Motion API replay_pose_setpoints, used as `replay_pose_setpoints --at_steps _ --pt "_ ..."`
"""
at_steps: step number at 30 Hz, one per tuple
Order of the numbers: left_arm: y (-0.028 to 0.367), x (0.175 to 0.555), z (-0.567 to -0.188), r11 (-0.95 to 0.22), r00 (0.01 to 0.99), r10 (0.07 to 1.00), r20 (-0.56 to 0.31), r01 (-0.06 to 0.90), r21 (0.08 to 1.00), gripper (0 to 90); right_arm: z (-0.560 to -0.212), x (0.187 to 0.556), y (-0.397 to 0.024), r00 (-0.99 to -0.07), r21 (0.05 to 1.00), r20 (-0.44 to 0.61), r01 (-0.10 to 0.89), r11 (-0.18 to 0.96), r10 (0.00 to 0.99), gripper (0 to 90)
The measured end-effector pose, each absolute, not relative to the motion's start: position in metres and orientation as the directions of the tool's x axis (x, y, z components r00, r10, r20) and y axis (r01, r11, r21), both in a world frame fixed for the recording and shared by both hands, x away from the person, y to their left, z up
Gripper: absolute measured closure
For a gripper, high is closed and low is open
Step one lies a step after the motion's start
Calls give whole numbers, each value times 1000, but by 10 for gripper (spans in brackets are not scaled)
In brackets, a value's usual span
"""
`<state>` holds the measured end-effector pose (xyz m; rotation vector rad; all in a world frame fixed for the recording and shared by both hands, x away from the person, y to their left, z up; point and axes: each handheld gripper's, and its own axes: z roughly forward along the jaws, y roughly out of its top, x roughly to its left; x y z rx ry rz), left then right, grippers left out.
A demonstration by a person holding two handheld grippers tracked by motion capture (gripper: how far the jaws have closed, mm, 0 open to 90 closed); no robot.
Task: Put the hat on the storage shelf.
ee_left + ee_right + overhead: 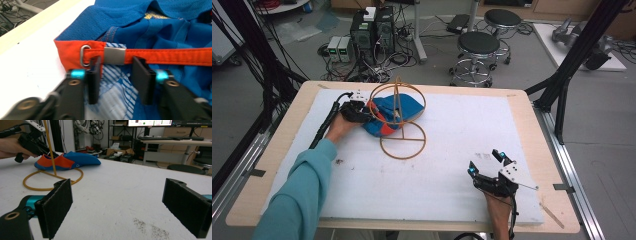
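The blue and orange cap [391,114] lies on the white mat [452,165], tucked against the wire stand [401,120], and the left gripper [116,71] is right at its orange strap [160,56], jaws spread either side of the metal buckle [114,55], nothing pinched. The right gripper [120,207] sits well apart from the cap, low over bare mat, jaws wide open.

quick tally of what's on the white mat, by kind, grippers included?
Blue and orange cap: 1
Yellow wire stand: 1
Grippers: 2, the left gripper with open jaws at the cap's orange strap, the right gripper open near the mat's front edge
Total: 4
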<state>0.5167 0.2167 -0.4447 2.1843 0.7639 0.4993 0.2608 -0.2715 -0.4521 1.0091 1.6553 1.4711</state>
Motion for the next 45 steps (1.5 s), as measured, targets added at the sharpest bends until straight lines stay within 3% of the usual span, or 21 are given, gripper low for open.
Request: replay_pose_setpoints --at_steps 10,11,17,29,30,31,33,34,35,36,37,38,42,45 --pt "212 512 -439 -540 731 673 108 387 747 747 -452 261 -271 -457 993 0 104 53 889 85" --pt "211 511 -438 -537 726 679 107 391 748 871 -452 260 -271 -457 993 1 104 53 889 86" --pt "213 509 -434 -505 702 710 62 446 739 897 -452 261 -271 -456 993 -3 101 55 890 85" --pt "213 504 -424 -485 694 717 64 430 761 892 -452 260 -271 -456 993 -3 101 55 890 86" --pt "213 504 -424 -479 679 731 70 438 761 669 -452 260 -271 -456 993 -4 100 56 890 85" --pt "212 505 -424 -474 657 750 78 451 756 669 -452 260 -271 -456 993 -4 100 56 890 85" --pt "213 505 -424 -467 644 761 79 458 756 550 -452 260 -271 -456 994 -5 99 56 890 85" --pt "213 505 -424 -460 638 766 75 464 757 426 -452 260 -271 -455 994 -7 97 57 890 85" --pt "213 505 -424 -454 635 769 70 467 759 426 -452 260 -271 -455 994 -7 97 57 890 85" --pt "213 505 -424 -455 637 768 72 463 760 363 -452 260 -271 -455 994 -5 98 56 891 85" --pt "213 505 -423 -455 639 766 74 457 764 296 -452 260 -271 -455 994 -6 98 57 890 85" --pt "213 504 -423 -457 648 758 71 450 767 147 -452 260 -271 -455 994 -5 98 56 890 86" --pt "214 505 -423 -446 667 742 64 421 790 64 -452 260 -271 -455 994 -6 98 57 890 85" --pt "213 506 -422 -437 684 727 55 400 805 62 -452 260 -271 -456 994 -5 98 56 890 85"
